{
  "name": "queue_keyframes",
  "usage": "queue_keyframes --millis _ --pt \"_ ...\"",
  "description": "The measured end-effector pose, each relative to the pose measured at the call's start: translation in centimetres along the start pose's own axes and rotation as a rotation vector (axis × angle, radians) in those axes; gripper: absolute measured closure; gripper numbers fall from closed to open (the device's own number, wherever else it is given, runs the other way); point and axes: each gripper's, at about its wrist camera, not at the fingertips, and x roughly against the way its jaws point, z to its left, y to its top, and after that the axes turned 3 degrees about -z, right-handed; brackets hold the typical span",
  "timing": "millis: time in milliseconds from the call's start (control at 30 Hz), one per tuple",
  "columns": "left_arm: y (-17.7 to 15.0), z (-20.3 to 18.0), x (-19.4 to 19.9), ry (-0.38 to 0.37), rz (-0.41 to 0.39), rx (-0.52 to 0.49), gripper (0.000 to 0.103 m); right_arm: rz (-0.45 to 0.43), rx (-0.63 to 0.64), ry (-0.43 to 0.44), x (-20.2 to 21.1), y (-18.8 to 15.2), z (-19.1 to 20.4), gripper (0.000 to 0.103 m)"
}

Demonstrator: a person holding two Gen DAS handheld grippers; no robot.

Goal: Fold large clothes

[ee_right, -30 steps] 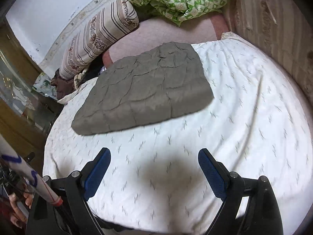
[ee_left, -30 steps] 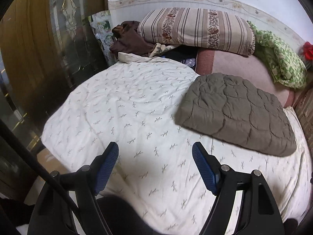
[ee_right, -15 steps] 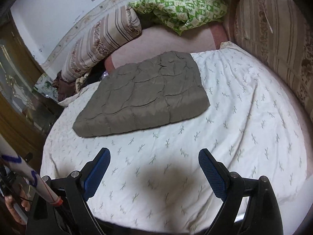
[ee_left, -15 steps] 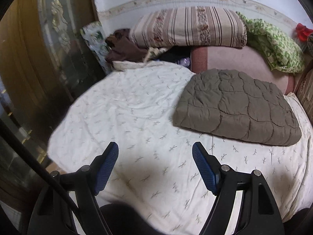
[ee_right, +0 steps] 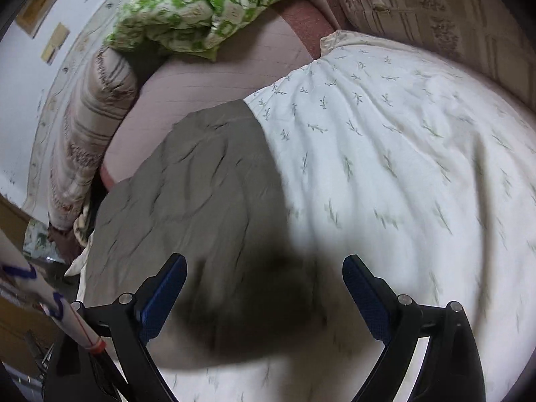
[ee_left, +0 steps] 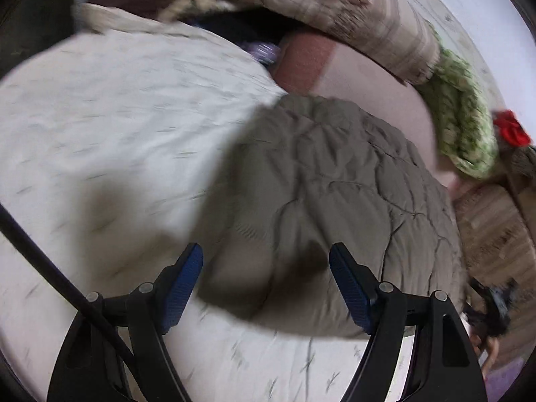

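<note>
Grey-brown quilted garment: one item, already folded into a thick padded rectangle, lying flat on the white sprig-print bedspread, its far edge toward the pink mattress strip by the pillows.

Left gripper: jaws stood wide apart with nothing between them, poised above the garment's near corner, not touching it as far as I could judge (the frame was blurred).

Right gripper: jaws likewise spread and empty, over the garment's near edge where it meets the bedspread, a dark shadow beneath.

Also noted: striped pillow, green-patterned bedding bunched at the head of the bed.

Step in hand, as I read it: the approach to the near edge, ahead of another fold or a lift. Next move would call for lowering each pair of jaws onto a near corner, pinching through all the padded layers, then raising both together so the stack does not slump open.
</note>
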Motion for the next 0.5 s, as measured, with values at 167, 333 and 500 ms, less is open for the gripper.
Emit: queue_keyframes --millis 167,333,500 --pt "1.6 -0.6 -4.5 -0.159 0.050 -0.028 0.016 0.113 0.044 0.095 -4.9 1.9 0.1 0.006" --pt "2.5 -1.8 -6.7 -0.167 0.068 -0.066 0.003 0.213 0.042 0.233 -8.7 2.5 0.5 0.005" --pt "2.5 -4.7 -6.2 -0.091 0.066 -0.116 0.019 0.202 0.048 0.243 -8.5 2.5 1.7 0.026"
